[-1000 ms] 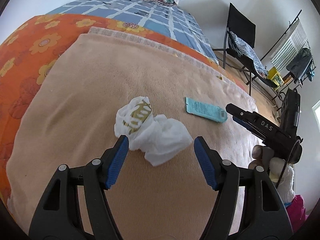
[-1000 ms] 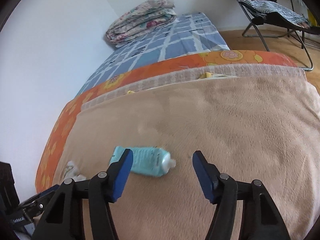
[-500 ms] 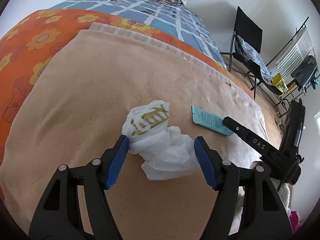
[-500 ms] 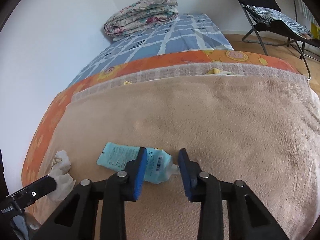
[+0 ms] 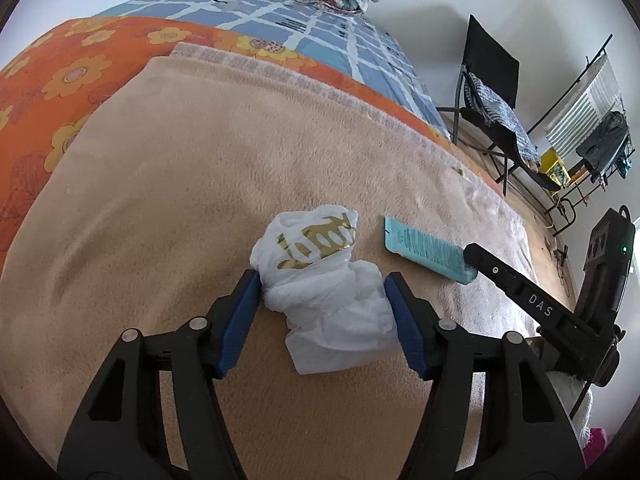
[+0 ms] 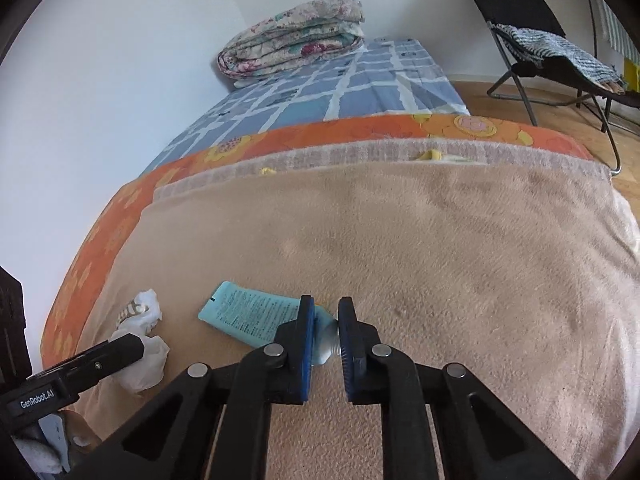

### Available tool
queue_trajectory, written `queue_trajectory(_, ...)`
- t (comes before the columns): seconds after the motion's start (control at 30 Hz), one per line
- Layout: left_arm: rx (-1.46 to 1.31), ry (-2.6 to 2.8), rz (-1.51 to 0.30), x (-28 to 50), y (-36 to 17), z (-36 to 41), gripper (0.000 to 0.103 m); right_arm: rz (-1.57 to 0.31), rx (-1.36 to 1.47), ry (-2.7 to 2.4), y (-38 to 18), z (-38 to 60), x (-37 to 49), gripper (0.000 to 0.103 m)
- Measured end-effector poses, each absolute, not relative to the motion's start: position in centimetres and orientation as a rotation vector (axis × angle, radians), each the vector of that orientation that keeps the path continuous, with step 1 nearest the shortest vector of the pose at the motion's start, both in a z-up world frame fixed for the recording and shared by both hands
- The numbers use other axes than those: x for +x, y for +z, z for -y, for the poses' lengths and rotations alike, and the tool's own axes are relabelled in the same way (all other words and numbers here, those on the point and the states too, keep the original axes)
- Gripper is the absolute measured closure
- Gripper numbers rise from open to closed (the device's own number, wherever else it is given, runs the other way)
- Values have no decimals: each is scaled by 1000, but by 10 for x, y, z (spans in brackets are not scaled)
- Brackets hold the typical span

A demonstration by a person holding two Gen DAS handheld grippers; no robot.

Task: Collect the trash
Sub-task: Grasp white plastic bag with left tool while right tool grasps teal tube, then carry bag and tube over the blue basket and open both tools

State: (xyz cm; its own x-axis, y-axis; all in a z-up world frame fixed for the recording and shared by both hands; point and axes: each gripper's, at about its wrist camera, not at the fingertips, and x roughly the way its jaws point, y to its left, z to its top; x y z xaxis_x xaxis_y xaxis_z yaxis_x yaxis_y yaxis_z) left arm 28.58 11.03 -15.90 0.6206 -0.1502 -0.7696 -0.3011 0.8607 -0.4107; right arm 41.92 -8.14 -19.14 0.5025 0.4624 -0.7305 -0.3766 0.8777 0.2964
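A crumpled white plastic bag (image 5: 324, 280) with gold print lies on the beige blanket (image 5: 200, 184). My left gripper (image 5: 322, 300) straddles it, jaws wide, blue pads touching the bag's sides. A light-blue tube (image 6: 256, 316) lies to its right; it also shows in the left wrist view (image 5: 428, 250). My right gripper (image 6: 323, 332) is shut on the tube's cap end. The bag also shows at the left of the right wrist view (image 6: 140, 344).
An orange flowered cover (image 5: 80, 64) and a blue checked sheet (image 6: 320, 88) lie beyond the blanket, with a folded quilt (image 6: 292, 36) by the wall. A black folding chair (image 6: 540, 36) and a drying rack (image 5: 592, 136) stand on the wooden floor to the right.
My right gripper closed from wide open onto the tube's cap end. My left gripper moved forward until its jaws straddle the white bag.
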Motion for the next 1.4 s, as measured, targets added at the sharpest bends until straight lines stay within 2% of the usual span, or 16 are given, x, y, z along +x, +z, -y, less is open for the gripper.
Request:
queue_trajectory(0.53,-458,96,-848,241,-111,-107,40,-815,3,528,-136,95,380,93)
queue_trajectory(1.1,-383,60,-711,139,-30,-85,40,-708,-76,544,-62,147,260,93)
queue_trajectory(1.4,-348,-8,-676,86,-9,-56,40,-670,-57,567,-43,172,195,93)
